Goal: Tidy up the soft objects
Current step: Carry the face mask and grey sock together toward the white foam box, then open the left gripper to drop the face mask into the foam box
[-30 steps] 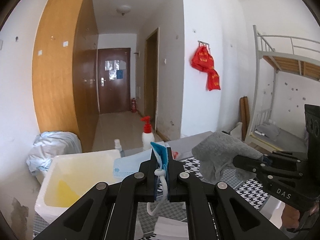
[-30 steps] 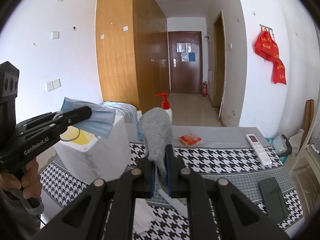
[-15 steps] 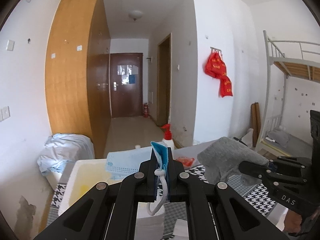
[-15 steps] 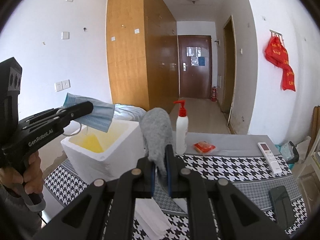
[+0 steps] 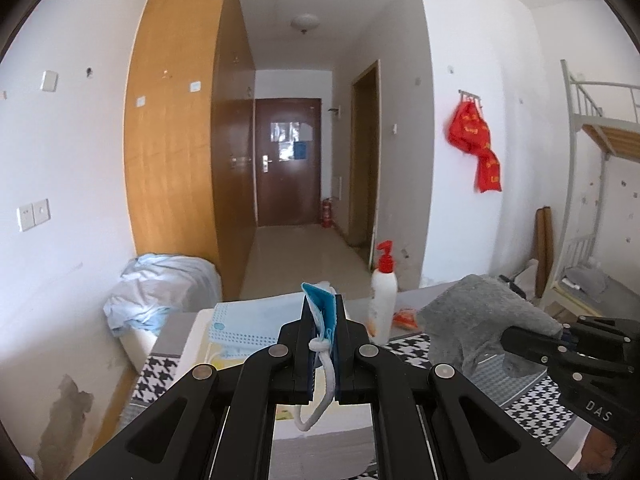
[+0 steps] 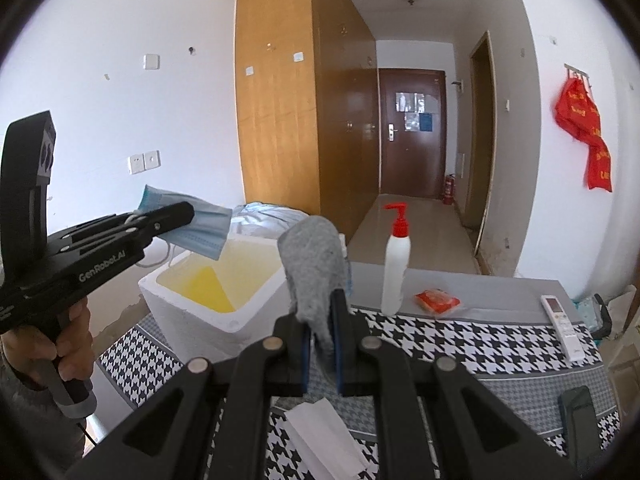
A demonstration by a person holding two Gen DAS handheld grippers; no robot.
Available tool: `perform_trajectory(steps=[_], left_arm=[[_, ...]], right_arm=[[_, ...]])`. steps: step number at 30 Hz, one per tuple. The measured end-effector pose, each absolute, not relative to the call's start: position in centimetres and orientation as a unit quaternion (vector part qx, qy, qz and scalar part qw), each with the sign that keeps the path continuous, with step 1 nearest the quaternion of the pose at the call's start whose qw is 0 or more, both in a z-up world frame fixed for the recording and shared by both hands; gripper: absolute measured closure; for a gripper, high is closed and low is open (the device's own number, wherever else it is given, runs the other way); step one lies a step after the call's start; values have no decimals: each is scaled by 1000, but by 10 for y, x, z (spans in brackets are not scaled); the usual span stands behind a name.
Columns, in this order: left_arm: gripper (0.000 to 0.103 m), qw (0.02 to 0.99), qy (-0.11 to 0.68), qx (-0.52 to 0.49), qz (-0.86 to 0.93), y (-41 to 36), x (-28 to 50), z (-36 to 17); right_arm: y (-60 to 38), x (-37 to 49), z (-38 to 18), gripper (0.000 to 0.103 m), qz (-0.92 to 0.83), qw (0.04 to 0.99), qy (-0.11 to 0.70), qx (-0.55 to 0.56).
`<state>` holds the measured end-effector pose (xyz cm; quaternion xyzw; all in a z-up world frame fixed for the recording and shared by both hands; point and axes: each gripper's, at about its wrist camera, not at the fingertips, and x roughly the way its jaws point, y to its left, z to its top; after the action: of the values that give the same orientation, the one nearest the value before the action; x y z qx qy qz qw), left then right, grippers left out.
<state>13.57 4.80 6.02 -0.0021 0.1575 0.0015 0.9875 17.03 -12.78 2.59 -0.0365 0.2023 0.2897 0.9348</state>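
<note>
My left gripper (image 5: 323, 312) is shut on a blue face mask (image 5: 320, 310), whose white ear loop hangs between the fingers; in the right wrist view the mask (image 6: 196, 228) hangs just above the near left corner of the white foam box (image 6: 216, 308). My right gripper (image 6: 322, 320) is shut on a grey fuzzy cloth (image 6: 314, 260) and holds it above the houndstooth table, right of the box. The cloth also shows in the left wrist view (image 5: 476, 320).
A white pump bottle with a red top (image 6: 395, 264), a red packet (image 6: 438, 300), a white remote (image 6: 560, 320), a dark phone (image 6: 580, 412) and a white tissue (image 6: 324, 440) lie on the table. A blue bundle (image 5: 160, 284) sits behind the box.
Both grippers have risen and moved toward the foam box, each keeping its hold. The mask now hangs over the box's near left corner.
</note>
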Motion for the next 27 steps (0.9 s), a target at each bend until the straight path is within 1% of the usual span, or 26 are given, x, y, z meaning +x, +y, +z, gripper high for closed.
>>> perform_trajectory(steps=[22,24,25,26,27], left_arm=[[97,977,208,-10,38,70,168,38],[94,976,214,-12,37,73,171,35],[87,975,217,-14,36,75,171,34],[73,975,221,-16,33,77,172,33],[64,974,222,-19,30,78,173,33]], right_arm=[[-108,184,22,91,299,928,216,-45],[-106,186,22,91,297,928,219,-47],[-104,187,22,91,296,928,220,-48],[-103,187,22,91,295,928,221,-49],[-102,188,22,91,294,928,221,-51]])
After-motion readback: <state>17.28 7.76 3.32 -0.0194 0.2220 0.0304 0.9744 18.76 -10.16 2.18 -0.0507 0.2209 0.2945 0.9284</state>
